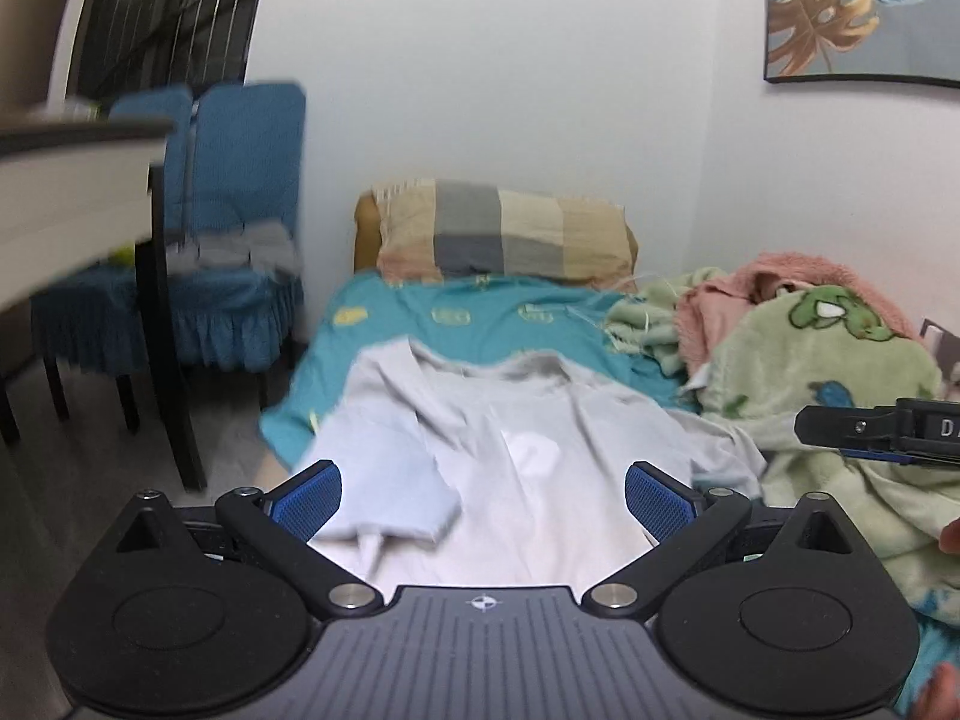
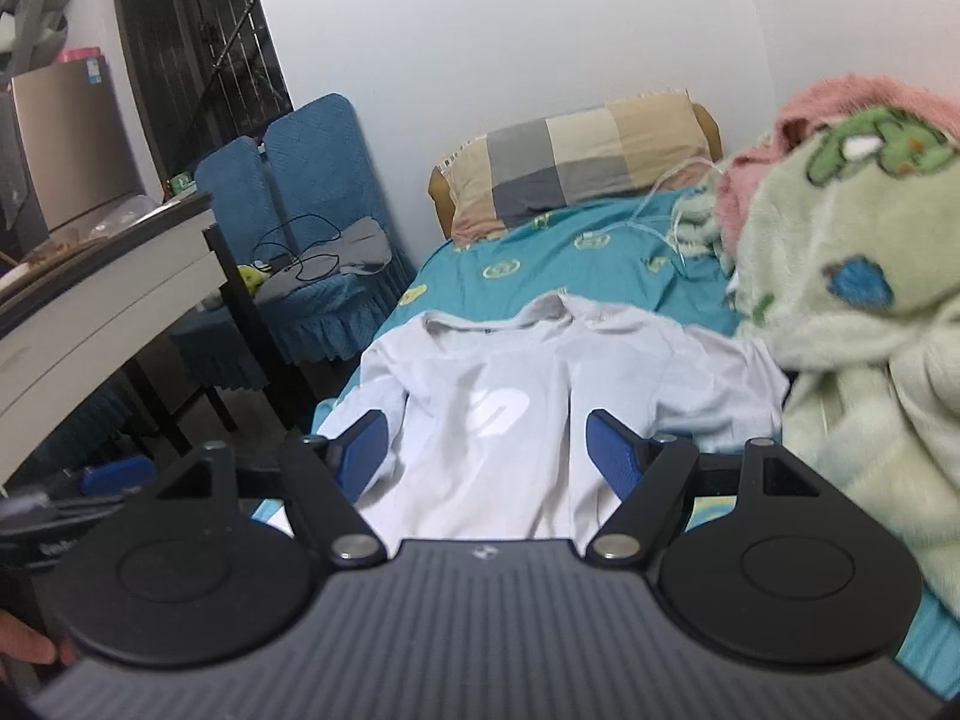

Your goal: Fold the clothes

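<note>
1. The white T-shirt lies front-up on the near part of the teal bed sheet, collar toward the far end where the checked pillow sits. Laid flat like this, it looks ready for folding.
2. In the left wrist view, the shirt's left sleeve is already turned in over the body, which I take as the first fold. The right sleeve is spread out, reaching toward the green fleece blanket heaped on the right side of the bed.
3. The left gripper hovers over the near half of the shirt, its jaws spread wide with nothing between them; the blue pads are clear of the cloth as far as I can tell.
4. The right gripper hangs over the shirt's near hem, jaws likewise spread and empty, pointing up the bed toward the collar.
5. Both tools are level and side by side, the right one's tip showing at the right edge of the left view.
6. Blue chairs and a table stand to the left, off the bed.
</note>
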Tool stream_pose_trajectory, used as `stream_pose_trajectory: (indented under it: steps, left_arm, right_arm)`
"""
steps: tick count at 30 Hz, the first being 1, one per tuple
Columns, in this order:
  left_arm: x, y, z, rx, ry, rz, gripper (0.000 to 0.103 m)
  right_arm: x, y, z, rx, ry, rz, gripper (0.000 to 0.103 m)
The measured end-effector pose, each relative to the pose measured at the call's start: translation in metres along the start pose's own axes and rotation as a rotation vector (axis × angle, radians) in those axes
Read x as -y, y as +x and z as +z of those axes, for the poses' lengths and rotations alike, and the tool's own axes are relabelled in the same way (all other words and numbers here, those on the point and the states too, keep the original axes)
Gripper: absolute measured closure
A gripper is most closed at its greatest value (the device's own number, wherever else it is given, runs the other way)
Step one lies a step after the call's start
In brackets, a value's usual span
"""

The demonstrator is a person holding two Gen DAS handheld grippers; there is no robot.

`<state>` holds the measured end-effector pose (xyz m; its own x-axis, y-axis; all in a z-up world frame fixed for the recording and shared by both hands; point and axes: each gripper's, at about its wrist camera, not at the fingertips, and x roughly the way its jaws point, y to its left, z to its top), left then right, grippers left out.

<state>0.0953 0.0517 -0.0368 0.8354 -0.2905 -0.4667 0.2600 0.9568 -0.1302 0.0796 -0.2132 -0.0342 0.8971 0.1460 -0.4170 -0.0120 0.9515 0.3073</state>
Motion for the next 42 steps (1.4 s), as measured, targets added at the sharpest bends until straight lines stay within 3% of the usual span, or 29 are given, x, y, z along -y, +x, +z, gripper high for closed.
stream_pose_trajectory:
  steps: [14, 20, 24, 29, 33, 36, 41, 42]
  left_arm:
    - [-0.031, 0.04, -0.007, -0.109, -0.135, 0.032, 0.003]
    - [-0.057, 0.07, -0.007, -0.166, -0.282, 0.038, 0.003]
    - [-0.082, 0.1, 0.001, -0.214, -0.329, 0.094, 0.006]
    - [-0.128, 0.14, 0.007, -0.248, -0.51, 0.161, 0.006]
    - [-0.16, 0.167, -0.001, -0.252, -0.688, 0.154, 0.011]
    - [-0.174, 0.185, -0.01, -0.266, -0.759, 0.147, 0.018]
    - [-0.179, 0.205, -0.014, -0.242, -0.772, 0.161, 0.025]
    - [-0.179, 0.208, -0.013, -0.232, -0.76, 0.171, 0.033]
  right_arm:
    - [0.001, 0.006, -0.005, -0.001, -0.018, -0.016, 0.028]
    - [0.002, 0.011, -0.004, -0.017, -0.015, -0.009, 0.029]
    - [0.007, 0.013, -0.004, -0.029, 0.009, -0.011, 0.028]
    - [0.018, 0.02, -0.003, -0.051, 0.06, -0.018, 0.029]
    - [0.033, 0.032, 0.0, -0.064, 0.12, -0.035, 0.028]
    - [0.044, 0.043, 0.002, -0.079, 0.169, -0.045, 0.028]
    - [0.057, 0.063, 0.0, -0.111, 0.228, -0.046, 0.029]
    - [0.058, 0.067, -0.001, -0.122, 0.234, -0.044, 0.029]
